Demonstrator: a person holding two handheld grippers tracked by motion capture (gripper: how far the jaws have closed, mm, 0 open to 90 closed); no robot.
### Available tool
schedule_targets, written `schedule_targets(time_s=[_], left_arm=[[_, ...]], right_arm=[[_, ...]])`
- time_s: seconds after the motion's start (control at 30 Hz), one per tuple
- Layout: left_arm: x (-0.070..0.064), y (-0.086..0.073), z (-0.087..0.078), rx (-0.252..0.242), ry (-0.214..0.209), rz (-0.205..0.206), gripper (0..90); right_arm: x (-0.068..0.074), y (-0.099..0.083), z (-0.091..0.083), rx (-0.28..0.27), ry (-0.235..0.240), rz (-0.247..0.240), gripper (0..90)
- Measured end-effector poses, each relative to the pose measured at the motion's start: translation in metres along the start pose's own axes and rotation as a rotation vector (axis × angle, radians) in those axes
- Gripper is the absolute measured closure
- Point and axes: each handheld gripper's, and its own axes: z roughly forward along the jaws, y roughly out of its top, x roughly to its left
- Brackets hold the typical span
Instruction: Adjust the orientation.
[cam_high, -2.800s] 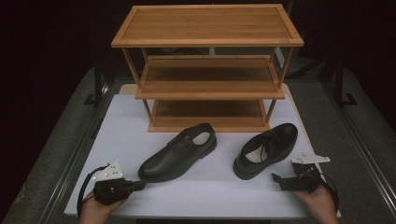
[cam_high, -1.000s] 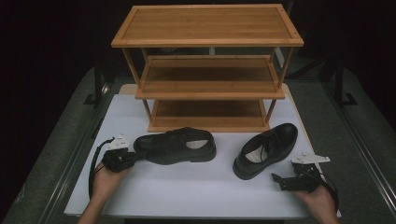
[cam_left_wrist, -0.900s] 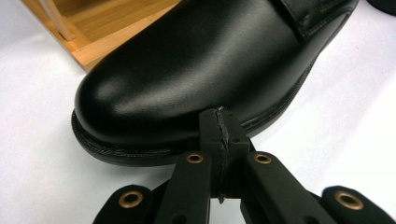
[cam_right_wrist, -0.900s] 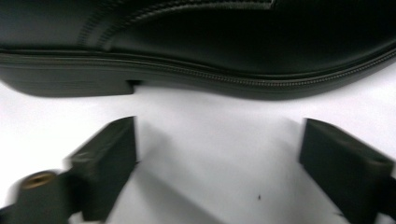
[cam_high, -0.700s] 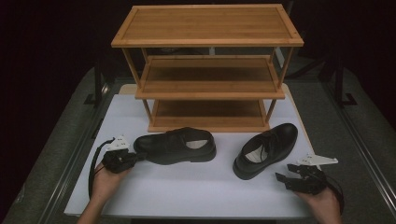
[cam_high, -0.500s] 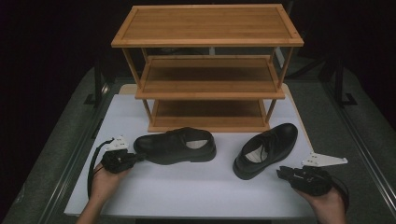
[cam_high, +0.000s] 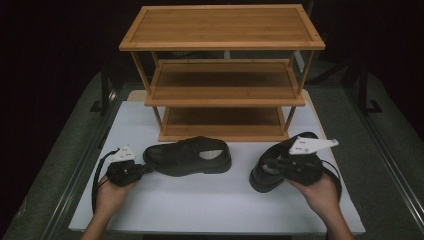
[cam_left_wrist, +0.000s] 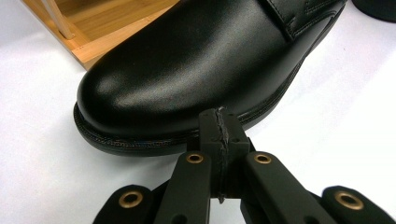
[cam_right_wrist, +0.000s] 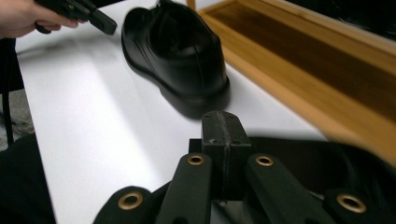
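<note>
Two black leather shoes lie on the white table (cam_high: 210, 200). The left shoe (cam_high: 190, 156) lies sideways in front of the shelf, toe to the left. My left gripper (cam_high: 148, 169) is shut and empty, and its tip (cam_left_wrist: 220, 122) touches the sole edge at that shoe's toe (cam_left_wrist: 187, 70). The right shoe (cam_high: 267, 172) lies at an angle at the right. My right gripper (cam_high: 276, 162) is shut and hovers just over it. In the right gripper view the shut jaws (cam_right_wrist: 223, 122) point across the table at the left shoe (cam_right_wrist: 177, 51), with the right shoe's dark leather (cam_right_wrist: 327, 163) below them.
A three-tier wooden shoe rack (cam_high: 222, 75) stands at the back of the table, its bottom shelf (cam_high: 222, 122) just behind the shoes. Bare white table lies in front of both shoes. Beyond the table edges the surroundings are dark.
The left shoe was earlier turned from a slant to lie along the shelf front. In the last second my right gripper moved left and up, from beside the right shoe to over it.
</note>
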Motion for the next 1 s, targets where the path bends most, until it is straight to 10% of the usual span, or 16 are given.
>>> schedule_targets(time_s=[0.47,1.0], left_arm=[[0.000,0.002,0.001,0.000,0.000,0.010,90.0],[0.004,0.002,0.011,0.036,0.012,0.013,90.0]], right_arm=[[-0.014,0.070,0.088,0.082,0.041,-0.049,89.9],[-0.023,0.075,0.133,0.196,0.063,-0.036,90.0]])
